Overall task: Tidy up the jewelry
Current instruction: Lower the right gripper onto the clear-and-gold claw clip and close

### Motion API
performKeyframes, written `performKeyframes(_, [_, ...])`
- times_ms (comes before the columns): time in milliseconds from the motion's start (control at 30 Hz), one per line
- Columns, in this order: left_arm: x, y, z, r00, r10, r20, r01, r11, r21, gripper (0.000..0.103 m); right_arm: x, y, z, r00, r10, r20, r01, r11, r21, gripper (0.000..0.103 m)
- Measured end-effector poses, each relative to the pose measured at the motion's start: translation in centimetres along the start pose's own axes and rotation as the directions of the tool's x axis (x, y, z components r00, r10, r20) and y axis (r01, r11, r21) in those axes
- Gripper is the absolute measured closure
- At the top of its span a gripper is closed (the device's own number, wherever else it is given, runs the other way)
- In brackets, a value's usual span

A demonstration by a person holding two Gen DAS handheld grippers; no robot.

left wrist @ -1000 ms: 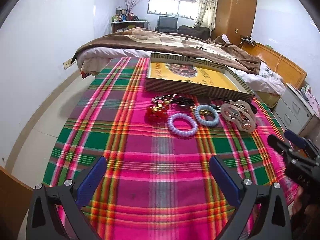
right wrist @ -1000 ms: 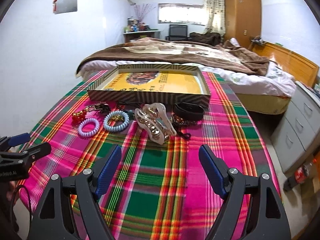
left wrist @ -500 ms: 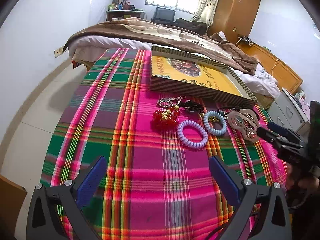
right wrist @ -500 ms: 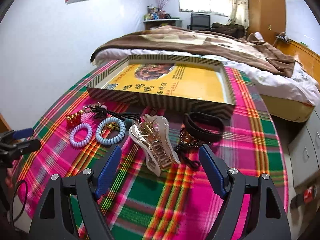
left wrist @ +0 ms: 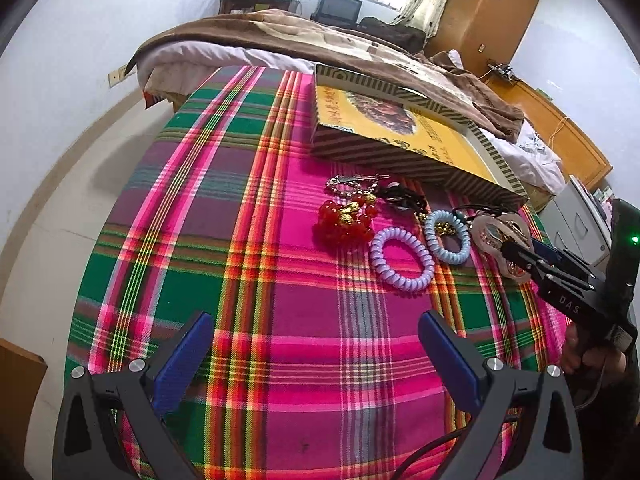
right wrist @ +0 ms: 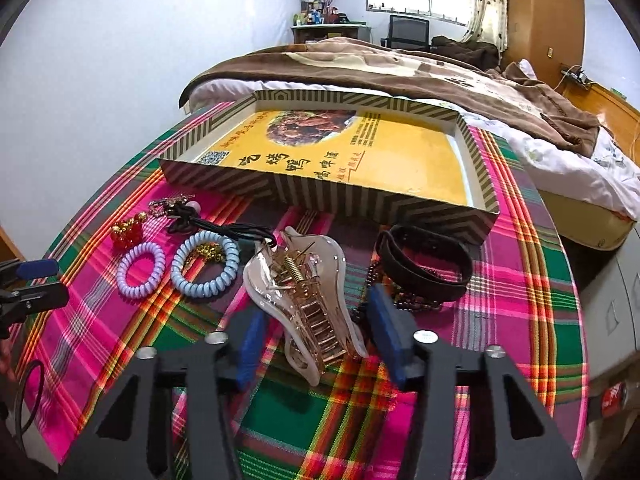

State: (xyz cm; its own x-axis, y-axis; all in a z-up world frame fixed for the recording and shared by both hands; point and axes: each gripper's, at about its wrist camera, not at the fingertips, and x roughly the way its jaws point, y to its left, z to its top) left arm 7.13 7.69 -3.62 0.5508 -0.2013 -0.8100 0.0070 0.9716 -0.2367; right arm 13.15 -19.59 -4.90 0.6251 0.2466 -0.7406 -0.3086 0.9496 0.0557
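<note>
Jewelry lies in a row on the plaid cloth in front of a striped box (right wrist: 320,196) with a yellow floor. From the left: a red bead bracelet (right wrist: 127,230), a lilac coil tie (right wrist: 124,276), a blue coil tie (right wrist: 204,289), a clear claw hair clip (right wrist: 304,292) and a black band (right wrist: 424,280). My right gripper (right wrist: 316,304) straddles the near end of the clip. Its jaws are closing and a gap still shows at the left pad. My left gripper (left wrist: 314,320) hangs open over bare cloth, short of the lilac tie (left wrist: 377,254).
A silver pin (right wrist: 164,204) and a black cord (right wrist: 224,228) lie beside the box. A bed with a brown blanket (right wrist: 400,64) stands behind the table, and grey drawers (right wrist: 616,304) stand to its right. The round table's edge (left wrist: 86,280) curves close on the left.
Both grippers came forward and lower toward the jewelry. The right jaws, wide before, have narrowed around the claw clip. The left jaws stayed wide.
</note>
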Motion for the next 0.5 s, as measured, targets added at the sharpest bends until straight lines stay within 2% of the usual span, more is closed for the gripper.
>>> performKeyframes(167, [-0.1, -0.1, 0.1, 1.000, -0.001, 0.006, 0.001, 1.000, -0.001, 0.000, -0.4, -0.2, -0.4, 1.000, 0.010, -0.003, -0.010, 1.000, 0.015, 0.076])
performKeyframes(367, [0.3, -0.2, 0.8, 1.000, -0.010, 0.001, 0.010, 1.000, -0.016, 0.000, -1.6, -0.7, -1.0, 0.998, 0.060, -0.016, -0.059, 0.997, 0.055, 0.076])
performKeyframes(500, [0.5, -0.4, 1.4, 0.999, -0.039, 0.006, 0.039, 0.999, -0.020, 0.000, -2.1, -1.6, -1.4, 0.982, 0.173, -0.071, -0.164, 0.979, 0.119, 0.076])
